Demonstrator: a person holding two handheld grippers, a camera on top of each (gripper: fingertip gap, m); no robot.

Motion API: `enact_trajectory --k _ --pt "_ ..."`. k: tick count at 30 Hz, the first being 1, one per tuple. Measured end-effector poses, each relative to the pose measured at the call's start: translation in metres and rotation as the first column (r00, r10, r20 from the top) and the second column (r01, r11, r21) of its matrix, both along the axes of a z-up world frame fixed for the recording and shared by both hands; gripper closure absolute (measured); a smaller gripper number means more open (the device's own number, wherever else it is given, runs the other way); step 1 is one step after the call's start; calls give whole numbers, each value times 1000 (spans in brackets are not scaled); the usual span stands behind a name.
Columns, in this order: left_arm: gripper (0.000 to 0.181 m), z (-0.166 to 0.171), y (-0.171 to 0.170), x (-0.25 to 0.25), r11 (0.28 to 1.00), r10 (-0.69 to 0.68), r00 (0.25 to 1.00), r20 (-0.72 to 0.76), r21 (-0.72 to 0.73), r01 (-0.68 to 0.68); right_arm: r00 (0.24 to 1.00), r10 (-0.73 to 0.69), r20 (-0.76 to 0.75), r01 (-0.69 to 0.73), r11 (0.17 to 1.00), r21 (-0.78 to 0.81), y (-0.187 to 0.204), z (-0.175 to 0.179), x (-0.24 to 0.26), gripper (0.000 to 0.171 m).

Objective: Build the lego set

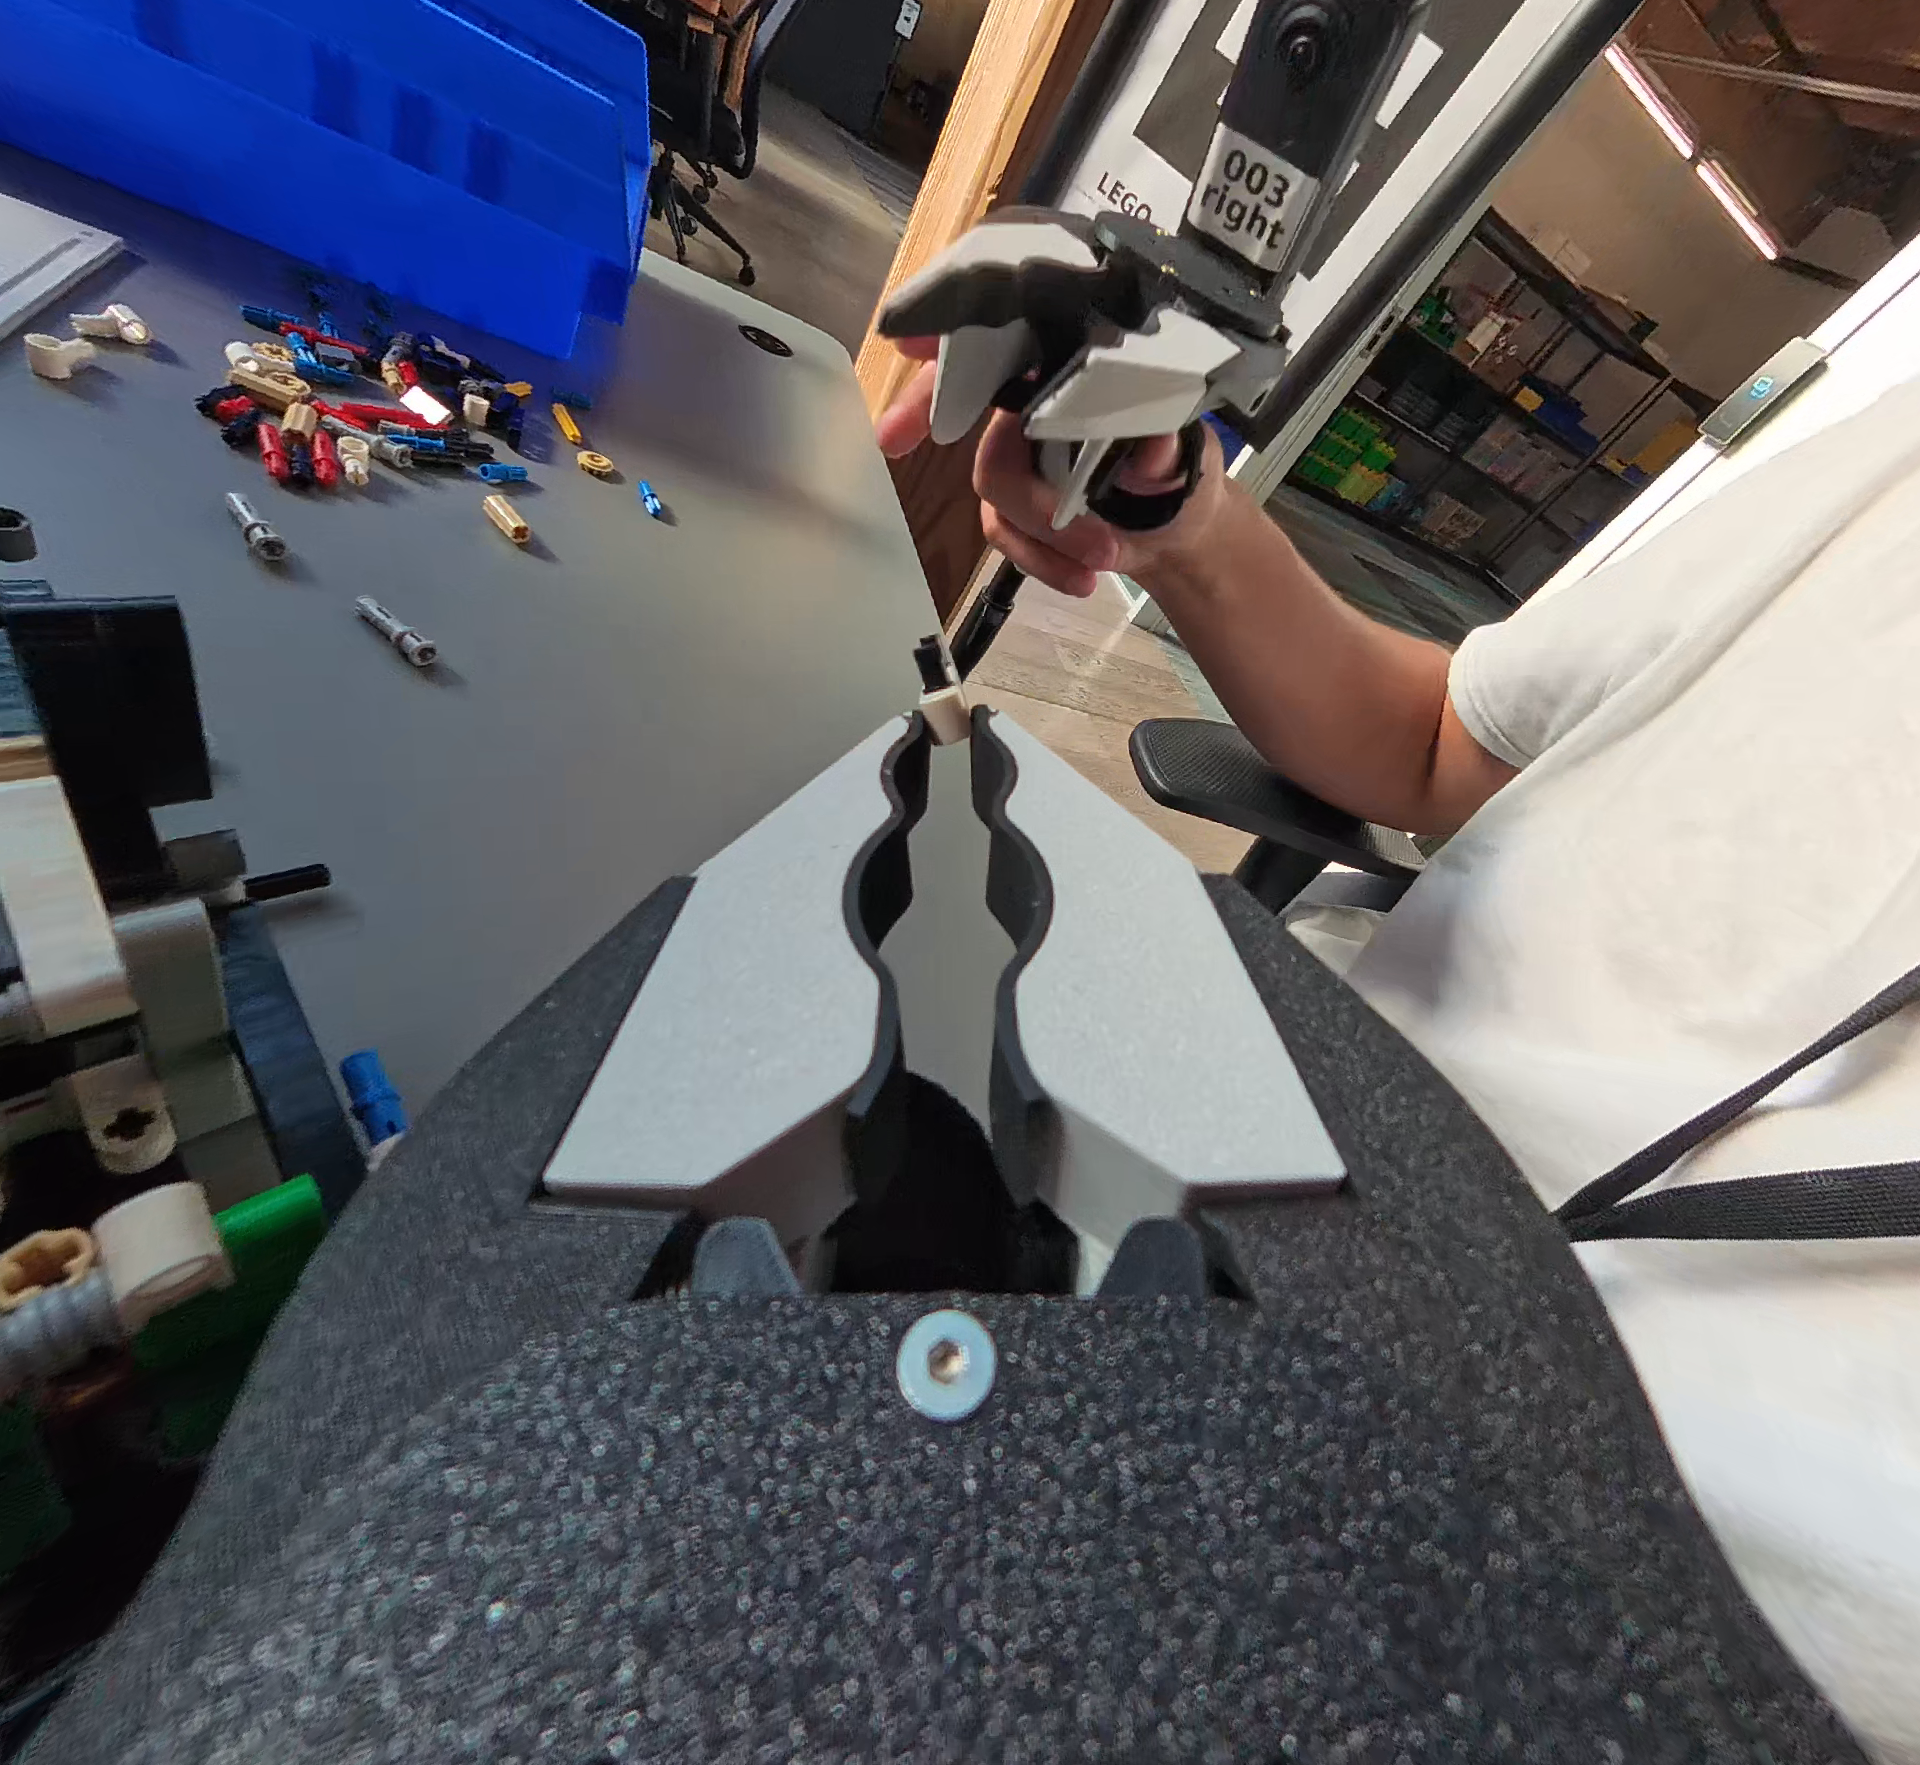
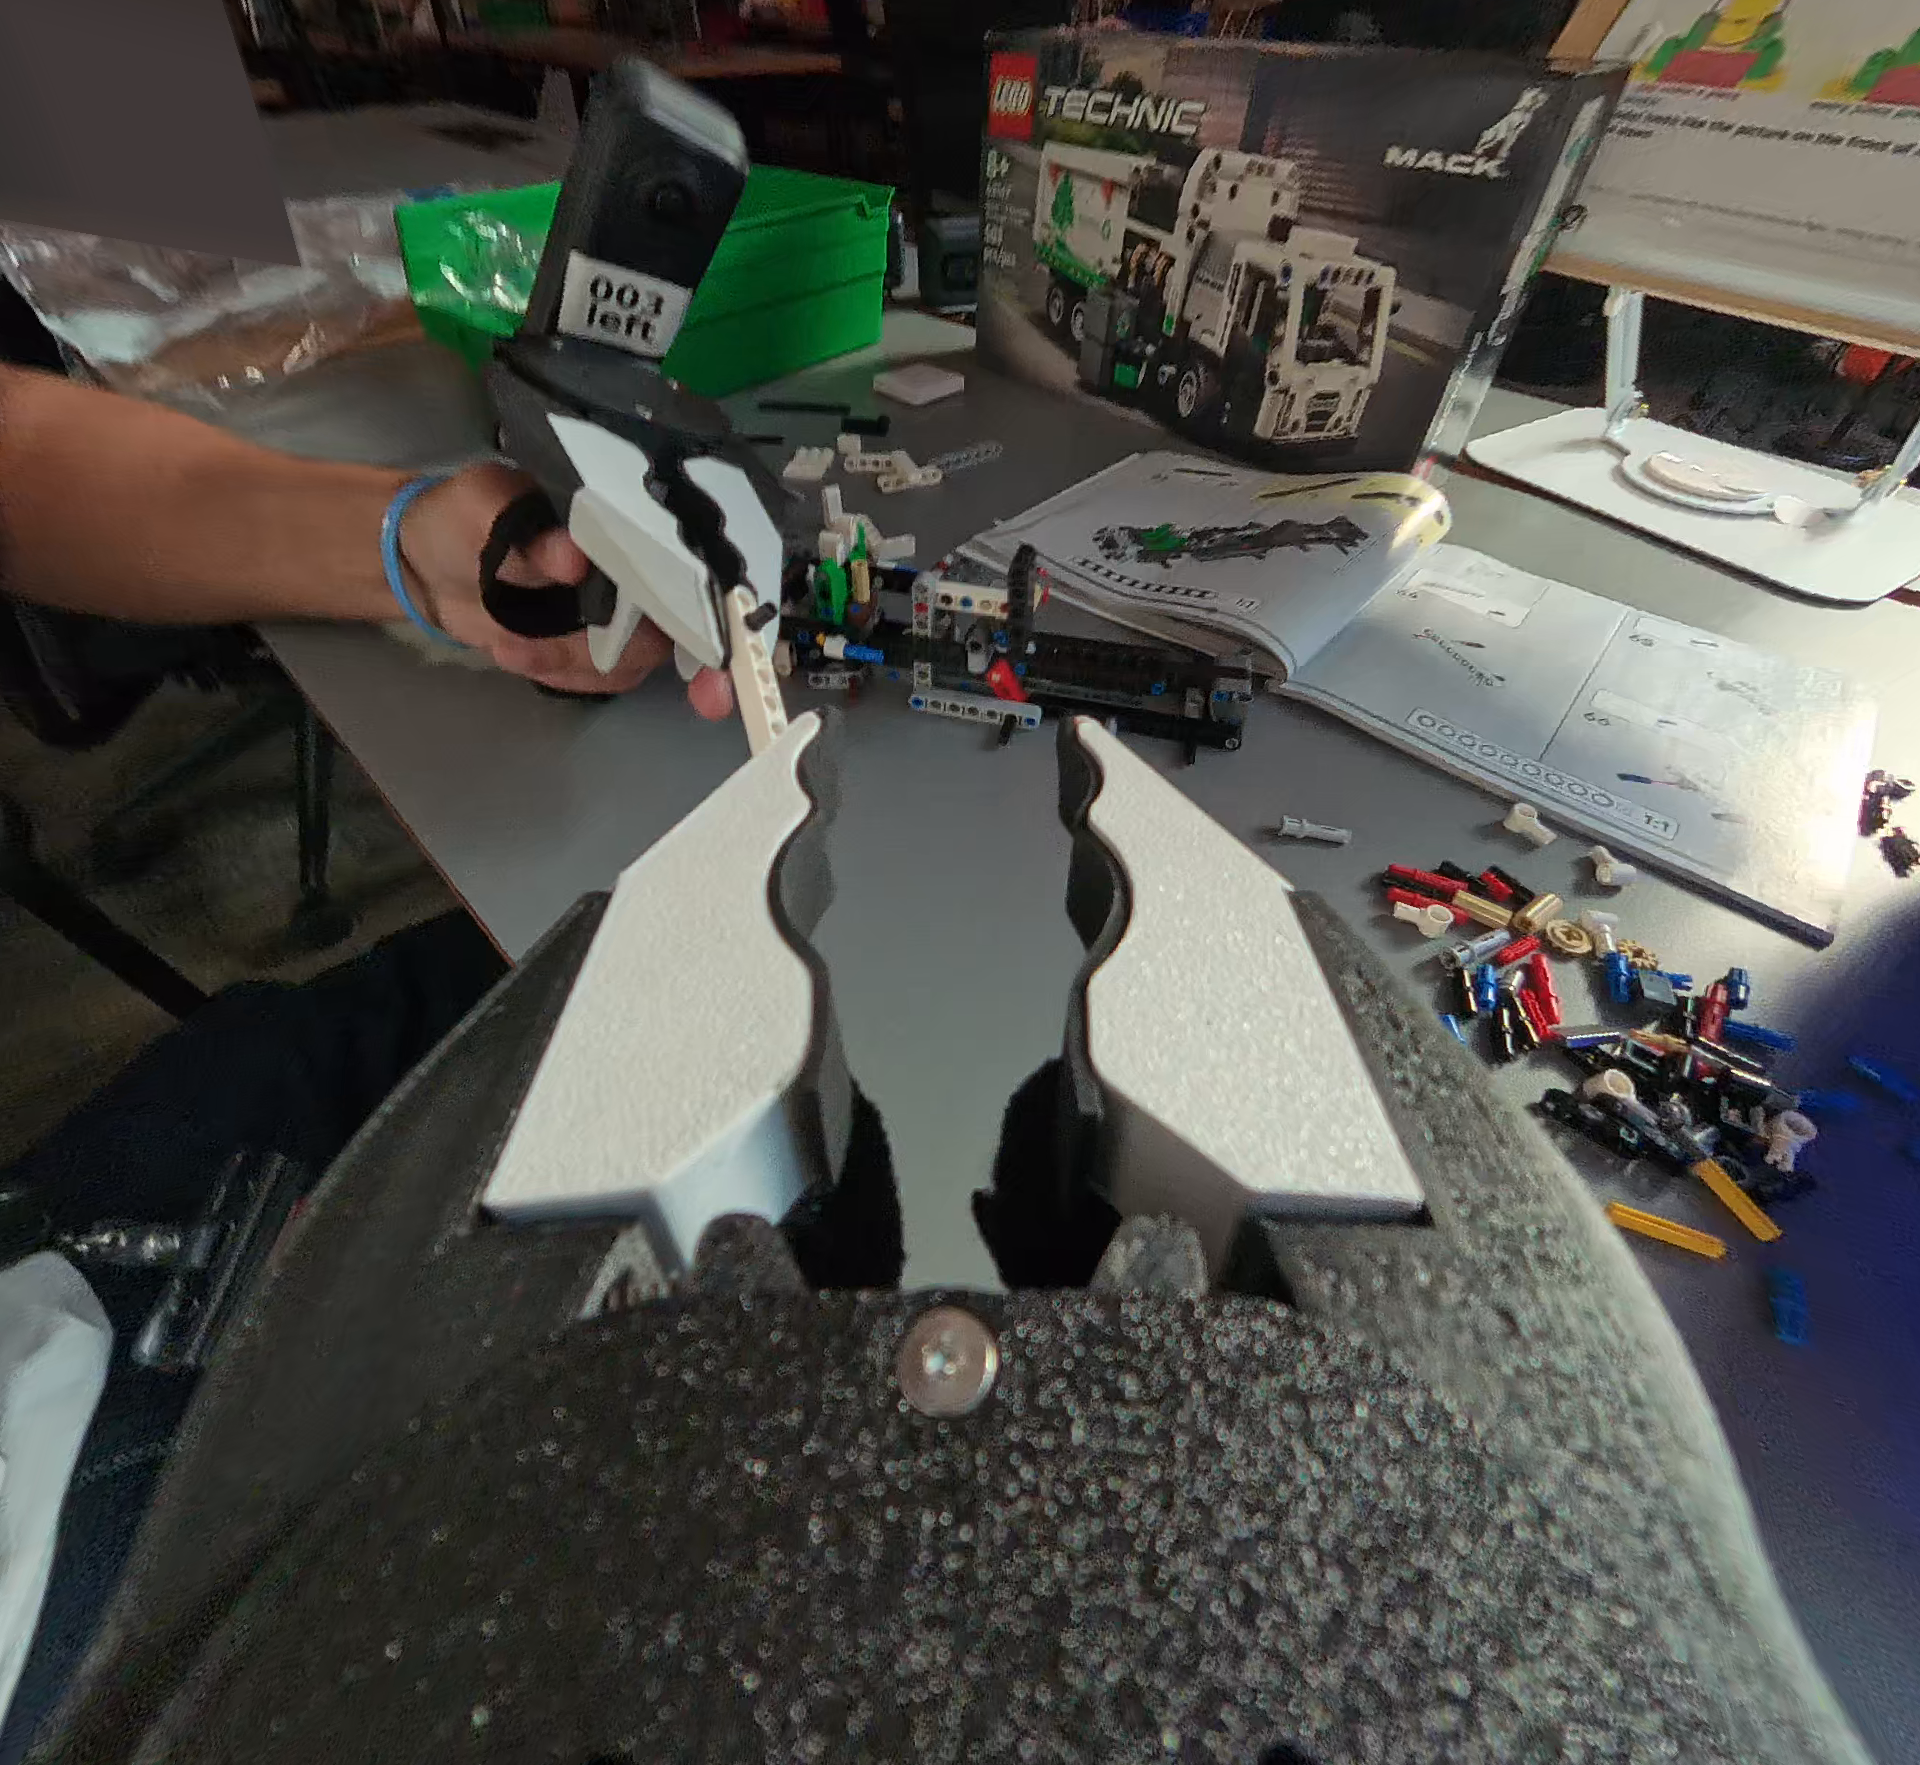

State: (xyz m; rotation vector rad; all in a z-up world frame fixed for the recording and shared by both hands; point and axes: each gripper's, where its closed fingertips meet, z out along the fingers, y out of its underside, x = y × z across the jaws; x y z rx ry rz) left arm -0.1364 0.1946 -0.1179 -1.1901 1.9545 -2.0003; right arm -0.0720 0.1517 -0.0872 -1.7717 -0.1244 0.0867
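While the left gripper (image 1: 945,723) clamps a long white perforated beam (image 2: 756,676), the gaping right gripper (image 2: 940,749) should pinch its free end squarely, off the grey worktop's (image 2: 935,842) near edge.

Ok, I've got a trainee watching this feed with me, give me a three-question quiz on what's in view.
1. True or false: the right gripper is shut on a part.
2. What does the left gripper hold?
A. a white beam with a black pin
B. a yellow axle
C. the instruction booklet
3. Which colour is the bin behind the loose parts pile in the left wrist view?

Key: 1 false; 2 A; 3 blue.
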Motion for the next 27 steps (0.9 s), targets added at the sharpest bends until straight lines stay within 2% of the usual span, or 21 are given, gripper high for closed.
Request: enact_trajectory --k 2,7,9,12,18,23,27 --pt "176 0 0 0 999 5 1000 30 34 -6 996 -24 -83 29 997 66 -5 11 17 129" --pt "176 1 1 0 996 1 997 78 85 -8 990 -138 -14 139 987 83 1 0 56 130" --pt "176 1 2 1 998 -2 998 63 68 -2 983 -178 -52 182 981 73 6 -7 71 130" --pt "176 0 6 5 1000 -3 1000 23 25 2 978 -184 -101 194 976 97 13 -8 83 133" --pt "176 -8 9 12 999 33 999 -40 32 -32 990 -132 -53 138 983 120 25 -7 96 140" --pt "176 -20 13 27 990 130 985 -112 65 -123 984 -177 -23 179 973 148 39 -5 117 145" --pt "176 -31 7 32 983 144 979 -143 132 -126 980 -193 -45 198 967 163 41 -13 122 148"
